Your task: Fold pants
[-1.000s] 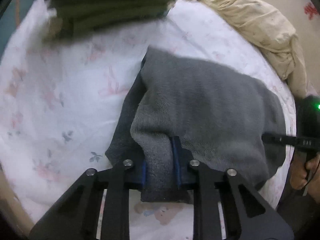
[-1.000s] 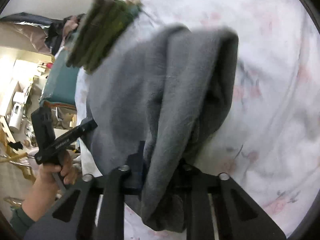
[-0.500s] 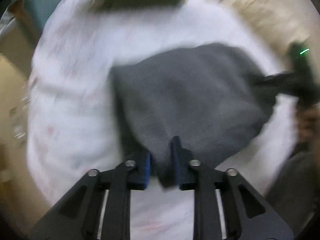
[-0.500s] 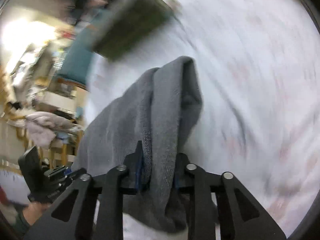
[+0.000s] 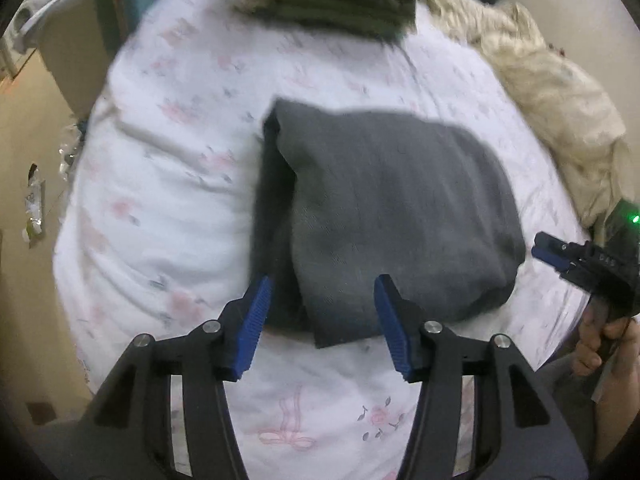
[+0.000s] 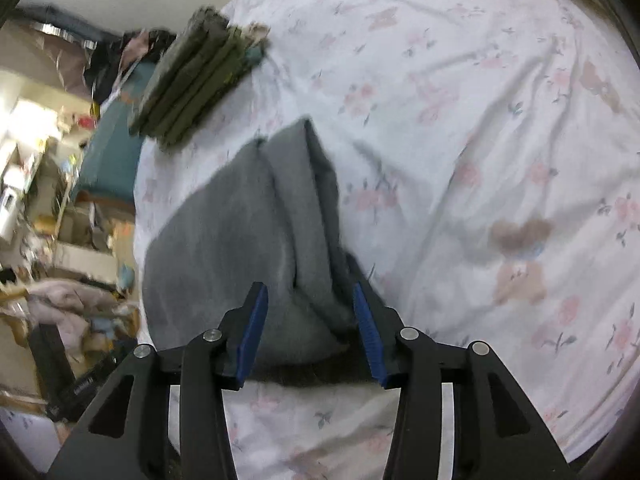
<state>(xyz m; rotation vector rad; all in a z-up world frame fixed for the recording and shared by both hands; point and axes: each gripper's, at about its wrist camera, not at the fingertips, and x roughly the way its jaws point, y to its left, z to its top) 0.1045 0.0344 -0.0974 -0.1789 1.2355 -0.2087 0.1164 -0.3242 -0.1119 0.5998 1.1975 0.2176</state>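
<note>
The grey pants (image 5: 392, 208) lie folded in a thick bundle on the white floral bed sheet (image 5: 168, 184). My left gripper (image 5: 323, 304) is open, its blue pads on either side of the bundle's near edge, not clamping it. In the right wrist view the same grey pants (image 6: 256, 240) lie folded on the sheet (image 6: 460, 128), and my right gripper (image 6: 308, 312) is open around their near end. The right gripper also shows at the right edge of the left wrist view (image 5: 560, 252), apart from the pants.
A stack of folded olive-green cloth (image 5: 336, 0) sits at the far end of the bed, also in the right wrist view (image 6: 192, 80). A crumpled cream blanket (image 5: 552, 92) lies along the right side. The bed's left edge drops to a cluttered floor (image 6: 48, 208).
Both grippers were shut on the grey pants and carried them through the air. Now both have opened and let go, and the pants rest folded on the sheet.
</note>
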